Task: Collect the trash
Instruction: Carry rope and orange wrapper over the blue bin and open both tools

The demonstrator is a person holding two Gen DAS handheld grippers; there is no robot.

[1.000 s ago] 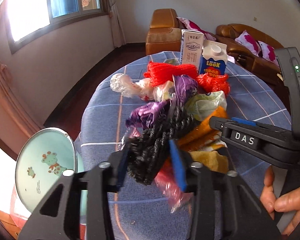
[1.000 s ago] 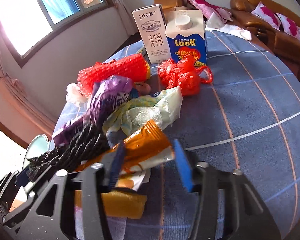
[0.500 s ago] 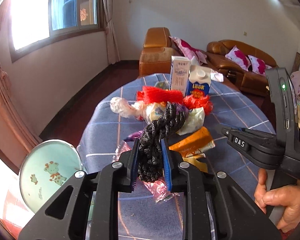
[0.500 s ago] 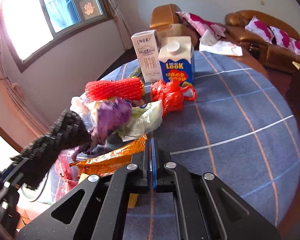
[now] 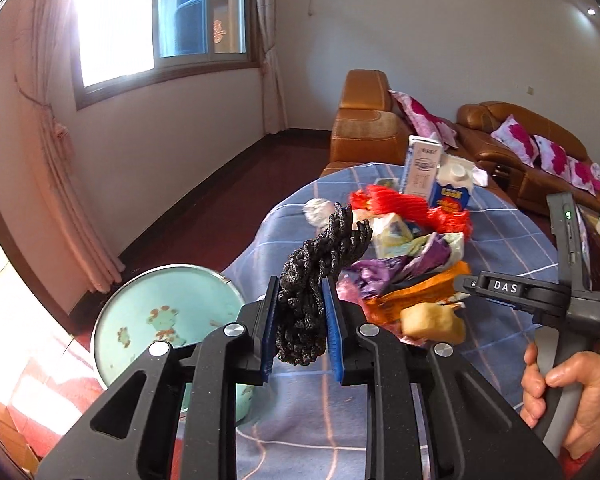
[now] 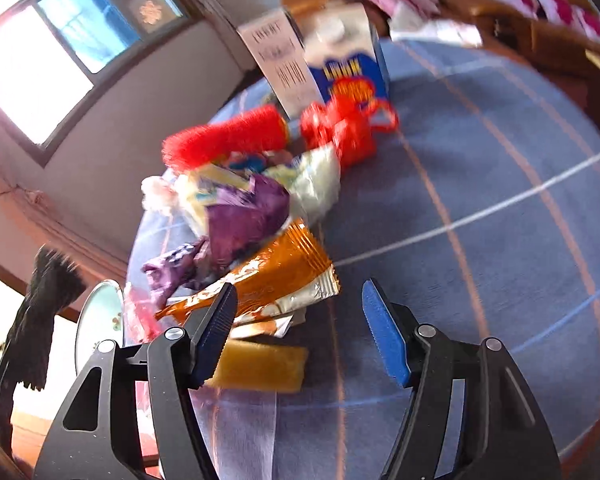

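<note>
- Change first: the left gripper point(image 5: 298, 326) has lifted the black twisted mesh bundle point(image 5: 320, 268) clear of the heap; a second ago that bundle lay among the wrappers, and now it hangs in the air off the near-left edge of the blue checked tablecloth point(image 6: 500, 168).
- The left tongs are clamped on the bundle's lower half, blue pads pressing both sides, with the frayed end dangling below them.
- Just beyond and to the left of that gripper sits the pale-green round bin lid with cartoon animals point(image 5: 168, 320). My guess is the bundle is headed there, so one piece of trash is nearly collected.
- The right gripper point(image 6: 296, 320) was shut half a second ago; now its tongs stand wide apart and hold nothing.
- It hovers low over the near end of the pile. The shiny orange snack wrapper point(image 6: 284, 268) lies just ahead, between the fingers and closer to the left one, and looks like the next pick.
- A yellow spongy block point(image 6: 260, 364) lies right beside the left finger, partly tucked behind it.
- Further back on the cloth sit the purple crumpled wrapper point(image 6: 248, 216), the red netted roll point(image 6: 224, 140), the red knotted plastic bag point(image 6: 340, 128) and two upright milk cartons point(image 6: 320, 68), all untouched.
- The right view is blurred by motion, so contact with the wrapper cannot be judged.
</note>
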